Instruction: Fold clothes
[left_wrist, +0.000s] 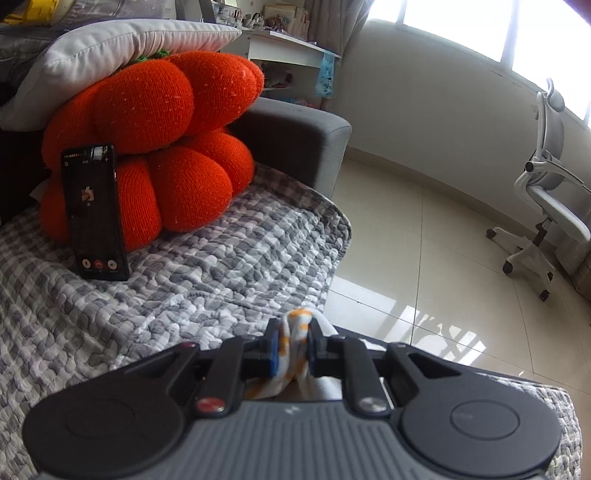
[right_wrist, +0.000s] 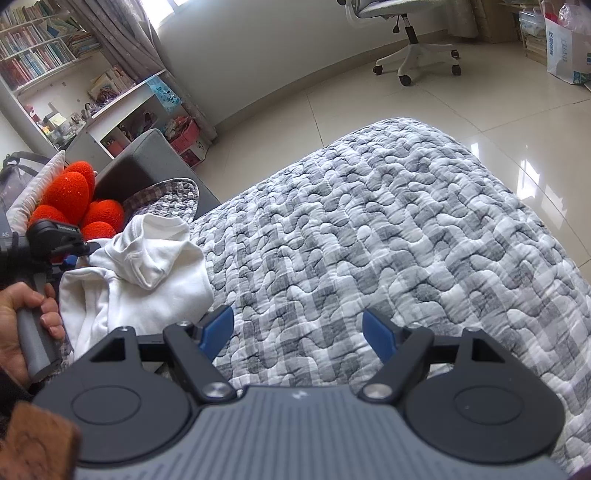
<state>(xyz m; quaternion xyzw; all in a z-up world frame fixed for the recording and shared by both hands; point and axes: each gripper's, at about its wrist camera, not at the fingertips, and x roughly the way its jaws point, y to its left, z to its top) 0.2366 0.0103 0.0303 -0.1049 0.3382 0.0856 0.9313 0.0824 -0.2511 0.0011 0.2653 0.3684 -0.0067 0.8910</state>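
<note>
While the left gripper (left_wrist: 291, 350) has its blue pads pinched on a bunched fold of white cloth with orange marks (left_wrist: 295, 332), the right gripper (right_wrist: 299, 334) stands wide apart with nothing between its pads, over bare grey checked quilt (right_wrist: 406, 229). In the right wrist view the white garment (right_wrist: 147, 273) lies crumpled in a heap at the left edge of the quilt, just beside the left gripper's black body, and a hand (right_wrist: 22, 325) wraps the grey handle below it. Behind the heap sit an orange knitted cushion (right_wrist: 74, 206) and the grey sofa arm (right_wrist: 147, 162). From the left wrist view, a dark phone (left_wrist: 94, 212) leans upright against that cushion, with a pale pillow (left_wrist: 110, 55) resting on top. As for containers, a white bookshelf (right_wrist: 122, 107) holds rows of books and small items, a red box (right_wrist: 184, 138) on the floor beside it is filled with things too small to tell, and a white bag (right_wrist: 565, 44) stands near the office chair (right_wrist: 410, 40).
</note>
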